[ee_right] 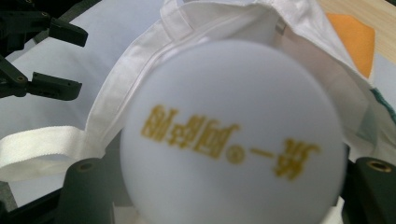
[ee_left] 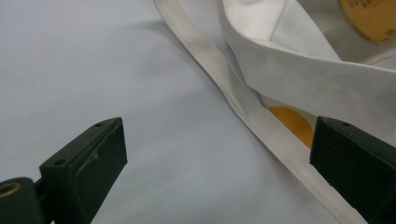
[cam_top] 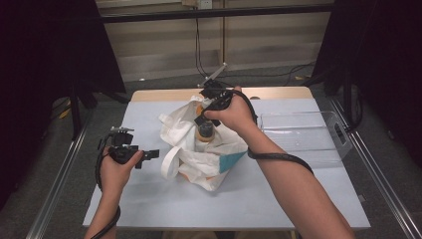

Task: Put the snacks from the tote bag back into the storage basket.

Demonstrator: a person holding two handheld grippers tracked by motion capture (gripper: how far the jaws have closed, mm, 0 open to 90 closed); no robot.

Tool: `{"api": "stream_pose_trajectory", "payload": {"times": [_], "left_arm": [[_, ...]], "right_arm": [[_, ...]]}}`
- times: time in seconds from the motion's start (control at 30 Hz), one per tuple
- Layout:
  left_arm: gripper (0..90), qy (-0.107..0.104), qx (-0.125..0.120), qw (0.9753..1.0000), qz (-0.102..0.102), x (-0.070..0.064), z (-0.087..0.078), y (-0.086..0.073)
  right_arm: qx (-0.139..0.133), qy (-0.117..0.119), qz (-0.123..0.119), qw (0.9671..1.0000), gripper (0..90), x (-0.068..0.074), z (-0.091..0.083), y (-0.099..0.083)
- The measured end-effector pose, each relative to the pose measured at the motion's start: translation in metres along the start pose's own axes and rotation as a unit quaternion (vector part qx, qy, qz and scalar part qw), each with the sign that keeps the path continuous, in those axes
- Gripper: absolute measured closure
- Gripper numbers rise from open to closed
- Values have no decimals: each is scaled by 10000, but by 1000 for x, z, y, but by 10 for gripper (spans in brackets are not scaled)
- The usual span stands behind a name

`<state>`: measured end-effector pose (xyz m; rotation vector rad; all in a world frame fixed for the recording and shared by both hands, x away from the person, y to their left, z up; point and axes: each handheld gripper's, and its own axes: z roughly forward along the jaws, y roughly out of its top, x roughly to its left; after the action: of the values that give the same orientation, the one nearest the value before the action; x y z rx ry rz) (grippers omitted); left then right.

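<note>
While R gripper (cam_top: 205, 121) pinches bottle (cam_top: 205, 132) by its white cap (ee_right: 233, 135) over bag (cam_top: 209, 159) mouth at desk (cam_top: 149, 199) centre, L gripper (cam_top: 144, 156) sits spread beside strap (ee_left: 233, 88). Judgement: bottle rigid, cap smooth, likely slippery; bag soft, so hold by strap.

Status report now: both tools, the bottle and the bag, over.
Right tool shut on bottle over the bag mouth. Left tool open, beside the bag strap, not touching. Nothing in the way.
</note>
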<state>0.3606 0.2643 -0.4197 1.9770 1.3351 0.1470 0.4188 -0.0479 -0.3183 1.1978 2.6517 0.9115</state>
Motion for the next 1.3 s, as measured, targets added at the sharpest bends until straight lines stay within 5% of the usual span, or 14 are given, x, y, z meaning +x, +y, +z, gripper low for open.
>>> {"api": "stream_pose_trajectory", "payload": {"times": [1.3], "left_arm": [[38,94,67,9999,113,0,-1,-1]], "right_arm": [[536,-144,-26,9985,298,-15,-46,1]]}}
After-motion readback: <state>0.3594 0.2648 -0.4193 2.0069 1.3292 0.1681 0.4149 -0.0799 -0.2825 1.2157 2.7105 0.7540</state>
